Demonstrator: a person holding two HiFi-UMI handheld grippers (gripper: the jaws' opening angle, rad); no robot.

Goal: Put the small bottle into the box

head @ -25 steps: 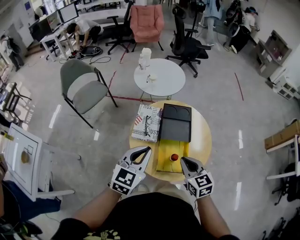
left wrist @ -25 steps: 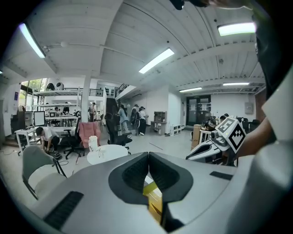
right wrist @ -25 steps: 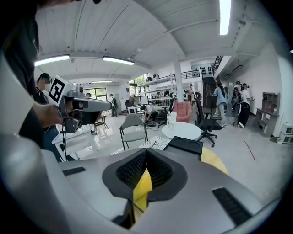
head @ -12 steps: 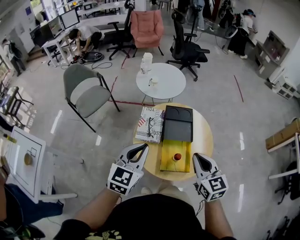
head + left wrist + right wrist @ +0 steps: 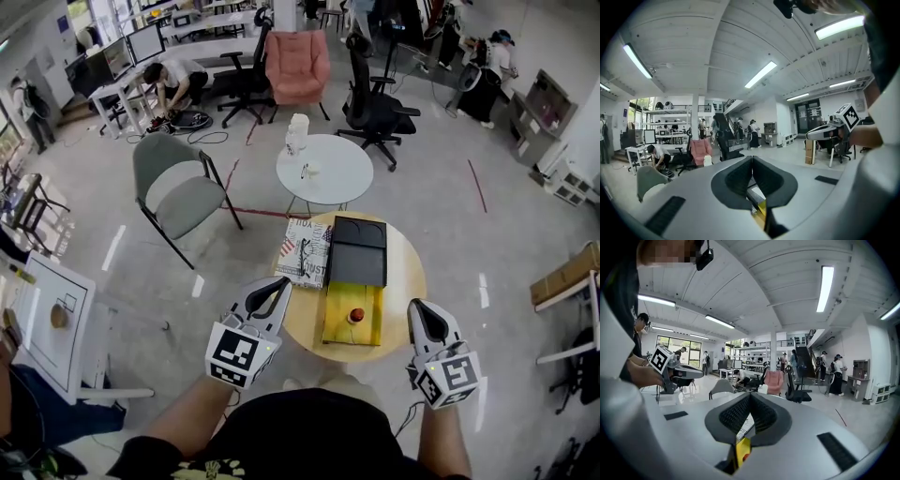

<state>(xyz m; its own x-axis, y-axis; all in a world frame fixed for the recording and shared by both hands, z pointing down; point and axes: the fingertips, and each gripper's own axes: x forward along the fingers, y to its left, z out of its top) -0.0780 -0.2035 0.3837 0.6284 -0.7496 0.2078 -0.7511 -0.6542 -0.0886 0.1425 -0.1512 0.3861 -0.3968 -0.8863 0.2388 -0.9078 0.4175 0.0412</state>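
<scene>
yellow tray (image 5: 339,330) on the round table (image 5: 403,281) holds the small bottle (image 5: 356,315), just near of the black box (image 5: 357,253). left tongs (image 5: 283,283) and right tongs (image 5: 418,306) are both closed and empty, flanking the table's near edge. if the black box is meant, the bottle needs gripping; if the yellow tray, it already sits inside.

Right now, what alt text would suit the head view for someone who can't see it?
Seen from above, a person holds two shut, empty grippers, the left gripper and right gripper, either side of a round wooden table. On it lie a yellow box with a small red-topped bottle inside, a black case and a magazine.
</scene>
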